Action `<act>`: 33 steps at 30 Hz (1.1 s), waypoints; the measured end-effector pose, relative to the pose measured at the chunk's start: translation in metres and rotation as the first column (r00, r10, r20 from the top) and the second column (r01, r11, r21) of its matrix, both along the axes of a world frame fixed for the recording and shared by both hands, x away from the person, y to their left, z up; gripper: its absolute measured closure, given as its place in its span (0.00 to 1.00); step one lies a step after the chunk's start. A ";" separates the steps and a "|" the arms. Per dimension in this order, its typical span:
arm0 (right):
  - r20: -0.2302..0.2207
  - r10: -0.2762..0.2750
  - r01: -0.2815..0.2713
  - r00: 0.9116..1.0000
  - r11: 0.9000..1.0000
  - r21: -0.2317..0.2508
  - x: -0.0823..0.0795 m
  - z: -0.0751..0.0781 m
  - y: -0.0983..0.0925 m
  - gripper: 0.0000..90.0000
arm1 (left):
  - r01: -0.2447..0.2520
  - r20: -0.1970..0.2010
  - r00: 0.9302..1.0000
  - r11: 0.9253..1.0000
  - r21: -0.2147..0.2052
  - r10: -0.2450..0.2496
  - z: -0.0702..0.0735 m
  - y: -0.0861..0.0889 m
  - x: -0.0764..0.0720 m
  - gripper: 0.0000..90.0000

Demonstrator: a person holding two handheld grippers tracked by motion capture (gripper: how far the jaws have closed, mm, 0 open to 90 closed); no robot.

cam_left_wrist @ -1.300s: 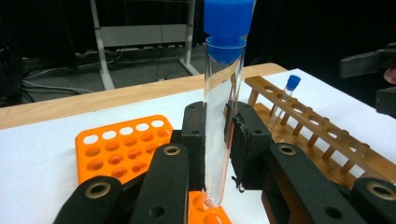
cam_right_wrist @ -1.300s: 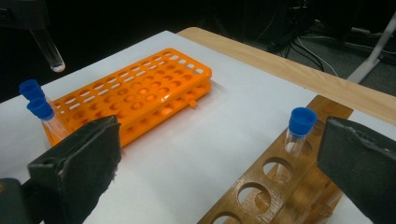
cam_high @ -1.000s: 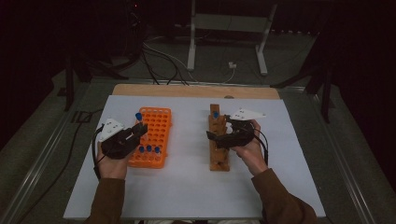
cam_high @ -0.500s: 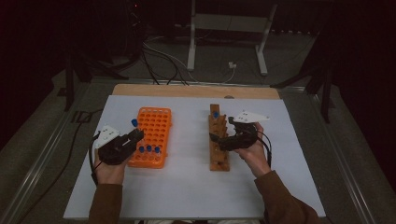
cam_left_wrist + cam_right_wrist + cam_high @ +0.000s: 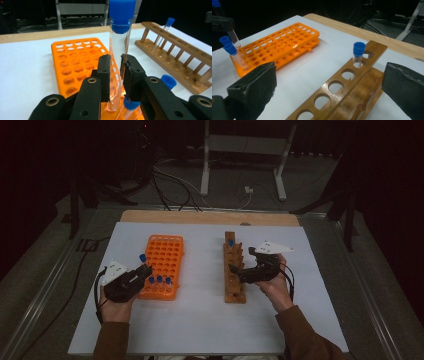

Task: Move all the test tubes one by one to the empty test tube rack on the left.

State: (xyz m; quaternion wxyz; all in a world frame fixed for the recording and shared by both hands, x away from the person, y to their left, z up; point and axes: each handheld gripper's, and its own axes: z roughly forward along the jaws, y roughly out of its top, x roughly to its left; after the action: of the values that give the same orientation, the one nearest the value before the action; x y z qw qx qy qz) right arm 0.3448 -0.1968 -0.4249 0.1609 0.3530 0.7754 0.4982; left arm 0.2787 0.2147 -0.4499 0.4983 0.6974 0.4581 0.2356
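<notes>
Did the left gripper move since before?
Yes. The left gripper slid back toward the person along the orange rack, now near its front end, holding a tube.

1. Racks: two on the table point(image 5: 200, 330), one orange plastic rack point(image 5: 162, 265) and one wooden rack point(image 5: 234, 270).
2. Blue-capped test tubes: five counted. One stands in the wooden rack point(image 5: 358, 53); one is clamped in the left hand-held gripper point(image 5: 120, 62); apparently three stand in the orange rack's near row point(image 5: 159, 280), though the high view is too coarse to confirm.
3. Hand-held grippers: two, left and right point(image 5: 237, 271).
</notes>
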 end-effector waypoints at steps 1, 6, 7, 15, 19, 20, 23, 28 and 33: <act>-0.002 -0.002 0.002 1.000 1.000 0.002 0.000 -0.001 -0.001 0.00 | -0.003 -0.004 1.000 1.000 -0.002 0.003 -0.001 0.000 0.000 0.86; -0.010 -0.013 0.013 1.000 1.000 0.005 -0.002 -0.005 -0.007 0.00 | -0.007 -0.017 1.000 1.000 0.009 0.007 -0.006 0.003 -0.002 0.86; -0.009 -0.014 0.014 1.000 1.000 0.006 -0.002 -0.006 -0.008 0.00 | -0.007 -0.018 1.000 1.000 0.012 0.007 -0.007 0.003 -0.002 0.86; -0.009 -0.021 0.022 1.000 1.000 0.017 -0.006 -0.010 -0.013 0.00 | -0.011 -0.029 1.000 1.000 0.017 0.011 -0.012 0.006 -0.005 0.86; -0.011 -0.021 0.021 1.000 1.000 0.022 -0.008 -0.010 -0.015 0.00 | -0.023 -0.027 0.999 1.000 0.006 0.023 -0.013 0.010 -0.008 0.86; -0.009 -0.021 0.022 1.000 1.000 0.023 -0.008 -0.010 -0.015 0.00 | -0.024 -0.027 0.999 1.000 0.004 0.024 -0.013 0.011 -0.008 0.86; -0.006 -0.022 0.022 1.000 0.999 0.026 -0.009 -0.010 -0.016 0.00 | -0.029 -0.030 0.999 1.000 0.003 0.029 -0.015 0.012 -0.010 0.86; -0.009 -0.024 0.024 1.000 0.999 0.032 -0.010 -0.010 -0.017 0.00 | -0.027 -0.035 0.999 1.000 0.004 0.027 -0.017 0.012 -0.010 0.86; -0.007 -0.022 0.022 1.000 0.999 0.033 -0.011 -0.011 -0.017 0.00 | -0.023 -0.065 0.998 0.999 0.034 0.025 -0.025 0.009 -0.010 0.86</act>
State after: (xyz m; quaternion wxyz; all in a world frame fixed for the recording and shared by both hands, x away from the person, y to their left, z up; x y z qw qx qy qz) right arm 0.3341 -0.2141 -0.4355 0.1577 0.3658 0.7637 0.5081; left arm 0.2690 0.2239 -0.4746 0.4684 0.7074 0.4784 0.2264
